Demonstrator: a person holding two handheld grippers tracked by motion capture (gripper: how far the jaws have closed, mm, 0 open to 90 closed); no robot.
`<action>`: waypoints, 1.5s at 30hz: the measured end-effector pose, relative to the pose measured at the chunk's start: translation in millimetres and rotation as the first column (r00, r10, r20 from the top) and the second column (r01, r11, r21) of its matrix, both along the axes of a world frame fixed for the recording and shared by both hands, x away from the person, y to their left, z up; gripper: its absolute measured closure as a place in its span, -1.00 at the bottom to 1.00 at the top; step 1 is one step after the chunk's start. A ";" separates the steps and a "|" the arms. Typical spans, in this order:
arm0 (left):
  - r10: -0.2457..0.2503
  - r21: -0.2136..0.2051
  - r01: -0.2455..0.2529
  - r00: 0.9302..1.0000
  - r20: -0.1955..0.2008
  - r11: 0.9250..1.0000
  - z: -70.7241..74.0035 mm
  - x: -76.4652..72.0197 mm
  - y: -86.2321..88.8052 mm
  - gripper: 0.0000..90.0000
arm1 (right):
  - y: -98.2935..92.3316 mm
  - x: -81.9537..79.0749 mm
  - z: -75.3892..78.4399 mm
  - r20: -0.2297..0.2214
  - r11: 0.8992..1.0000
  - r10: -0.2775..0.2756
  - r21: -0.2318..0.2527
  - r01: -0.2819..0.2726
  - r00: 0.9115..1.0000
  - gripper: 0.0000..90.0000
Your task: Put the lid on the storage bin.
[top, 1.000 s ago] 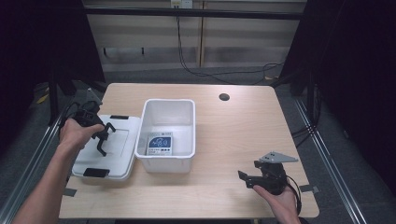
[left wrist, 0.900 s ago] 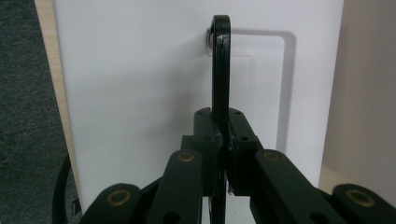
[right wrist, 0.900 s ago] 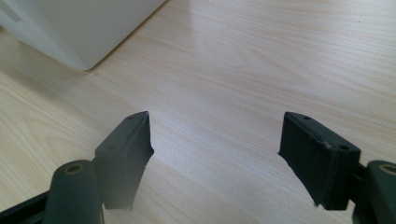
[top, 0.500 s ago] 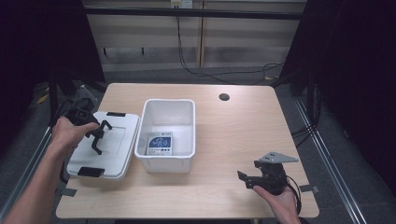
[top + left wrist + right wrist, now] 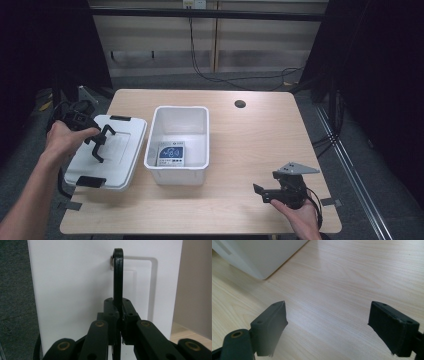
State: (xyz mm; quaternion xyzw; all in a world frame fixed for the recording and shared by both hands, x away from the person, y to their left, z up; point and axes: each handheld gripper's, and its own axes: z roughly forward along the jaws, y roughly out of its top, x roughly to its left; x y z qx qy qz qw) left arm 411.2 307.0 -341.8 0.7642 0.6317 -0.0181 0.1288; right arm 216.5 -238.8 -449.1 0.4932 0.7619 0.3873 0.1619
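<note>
A dark room is seen behind a wooden table [image 5: 260, 135]. An open white bin [image 5: 179, 142] stands at its middle, with a small labelled box [image 5: 170, 153] inside. Just left of the bin, a white lid [image 5: 107, 150] is held lifted at the table's left edge by its black handle [image 5: 118, 275], on which the left gripper [image 5: 98, 141] is clamped. The right gripper [image 5: 327, 325] is held near the table's front right, jaws wide apart with nothing between them.

Both grippers are black. The left gripper [image 5: 117, 326] has 2 linkage arms with brass-coloured pivot pins; the right gripper [image 5: 262, 192] carries a grey three-cornered plate and a black cable. Forearms are bare.
</note>
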 end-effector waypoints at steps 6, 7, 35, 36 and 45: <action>-0.002 -0.006 0.002 1.000 0.012 1.000 9.3 -2.2 1.7 0.89 | -0.1 -0.3 0.6 0.004 1.000 0.005 0.007 -0.005 1.000 -0.69; -0.007 -0.002 0.007 1.000 0.015 1.000 11.0 -2.4 2.0 0.89 | -0.2 -0.3 0.6 0.007 1.000 0.010 0.011 -0.010 1.000 -0.69; -0.063 -0.036 0.065 0.997 0.051 0.997 57.1 -7.0 -14.6 0.89 | 0.7 0.1 0.3 -0.005 1.000 0.016 0.008 -0.016 1.000 -0.69; -0.064 -0.038 0.066 0.996 0.056 0.997 57.7 -7.1 -16.3 0.89 | 0.8 0.0 0.4 -0.006 1.000 0.016 0.008 -0.016 1.000 -0.69; -0.091 -0.033 0.094 0.994 0.066 0.995 69.8 -6.9 -28.3 0.89 | 0.8 0.3 0.1 -0.009 1.000 0.018 0.009 -0.018 1.000 -0.69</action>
